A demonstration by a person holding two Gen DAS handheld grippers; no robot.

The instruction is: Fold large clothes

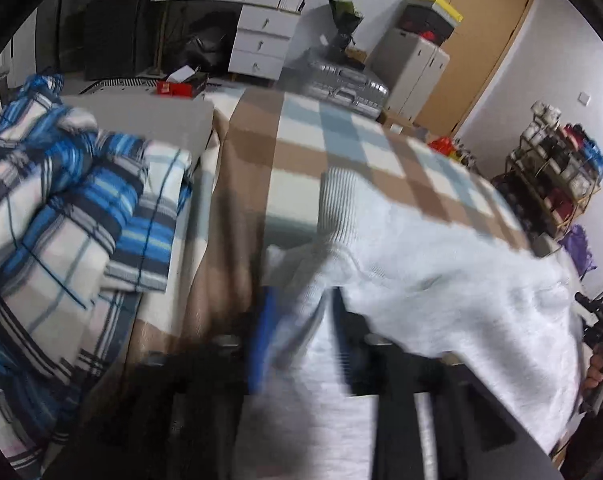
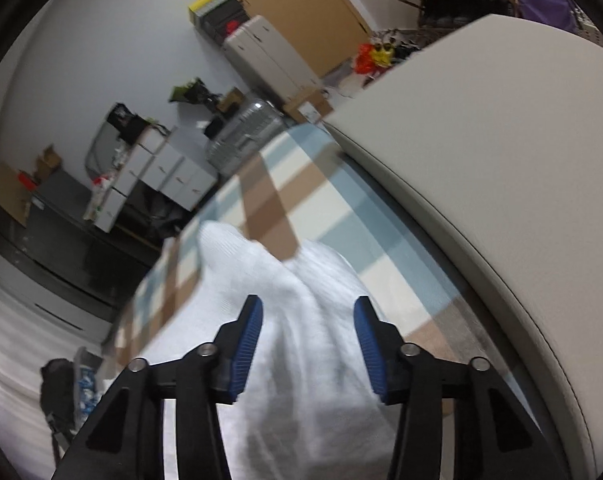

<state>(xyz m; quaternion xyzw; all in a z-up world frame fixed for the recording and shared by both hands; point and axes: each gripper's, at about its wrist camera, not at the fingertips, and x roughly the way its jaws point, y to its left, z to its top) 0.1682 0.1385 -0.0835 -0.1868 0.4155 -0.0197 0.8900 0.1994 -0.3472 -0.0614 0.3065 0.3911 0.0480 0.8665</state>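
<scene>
A white knitted sweater [image 1: 421,264] lies spread on a bed with a tan, white and pale-blue checked blanket [image 1: 333,132]. In the left wrist view, blurred by motion, my left gripper [image 1: 301,320] has sweater cloth between its blue pads; whether they clamp it I cannot tell. In the right wrist view my right gripper [image 2: 307,320] is open, its blue pads [image 2: 247,344] wide apart just above the sweater [image 2: 301,320]. The right gripper and the hand holding it also show at the right edge of the left wrist view [image 1: 599,332].
A heap of blue, white and black plaid bedding [image 1: 61,216] lies at the left of the bed. A grey headboard or cushion [image 2: 481,160] lies to the right. White drawers [image 1: 261,36], a silver suitcase [image 1: 341,84], a cabinet and a shoe rack [image 1: 557,168] stand around.
</scene>
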